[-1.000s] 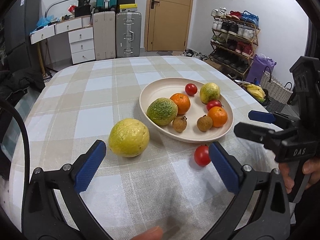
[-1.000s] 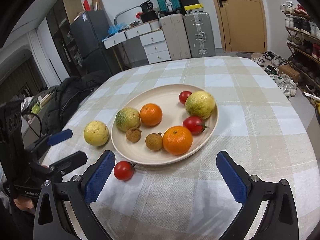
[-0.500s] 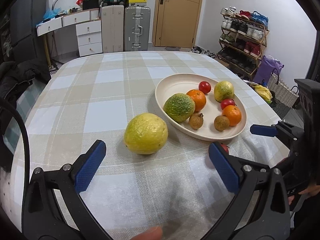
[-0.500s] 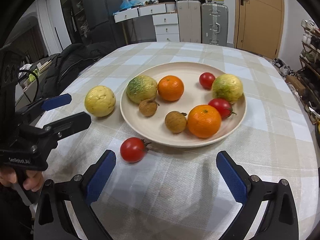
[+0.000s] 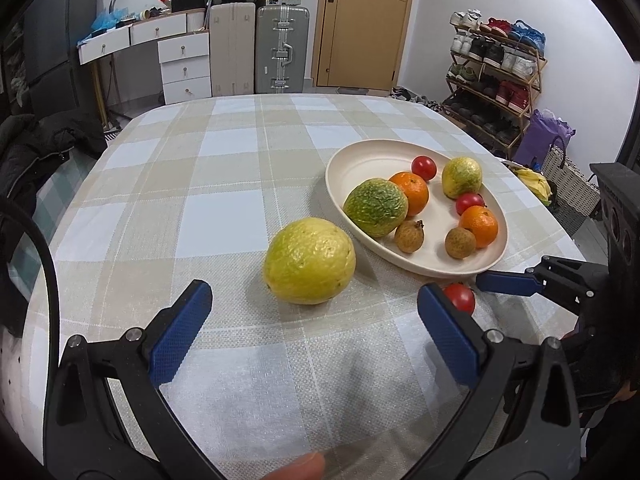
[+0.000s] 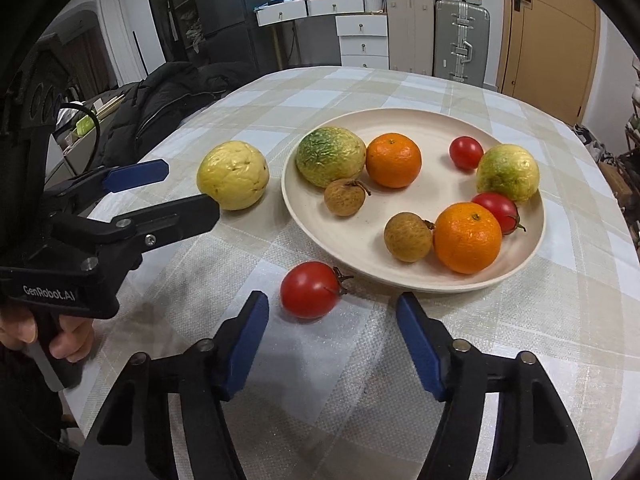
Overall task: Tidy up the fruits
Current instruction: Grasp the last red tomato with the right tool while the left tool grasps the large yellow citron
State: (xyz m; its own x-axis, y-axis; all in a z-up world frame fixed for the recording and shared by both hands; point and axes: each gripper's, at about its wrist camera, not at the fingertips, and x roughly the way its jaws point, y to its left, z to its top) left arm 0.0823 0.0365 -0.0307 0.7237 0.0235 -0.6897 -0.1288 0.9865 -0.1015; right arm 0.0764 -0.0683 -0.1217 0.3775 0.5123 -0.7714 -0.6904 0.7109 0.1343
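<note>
A cream plate (image 5: 360, 160) (image 6: 304, 208) on the checked table holds several fruits: oranges, tomatoes, longans, green-yellow fruits. A large yellow fruit (image 5: 309, 261) (image 6: 233, 175) lies on the cloth left of the plate. A loose red tomato (image 6: 309, 289) (image 5: 460, 297) lies at the plate's near rim. My left gripper (image 5: 316, 332) is open, just short of the yellow fruit; it also shows in the right wrist view (image 6: 176, 192). My right gripper (image 6: 332, 340) is open, narrower than before, just short of the tomato.
The round table has a beige and white checked cloth (image 5: 224, 168). A black jacket (image 6: 160, 100) hangs off the table's left side. Suitcases (image 5: 280, 48), drawers and a shoe rack (image 5: 496, 72) stand against the walls beyond.
Both grippers have moved closer to the table. The left has swung toward the yellow fruit. The right has come up to the loose tomato and its jaws have narrowed.
</note>
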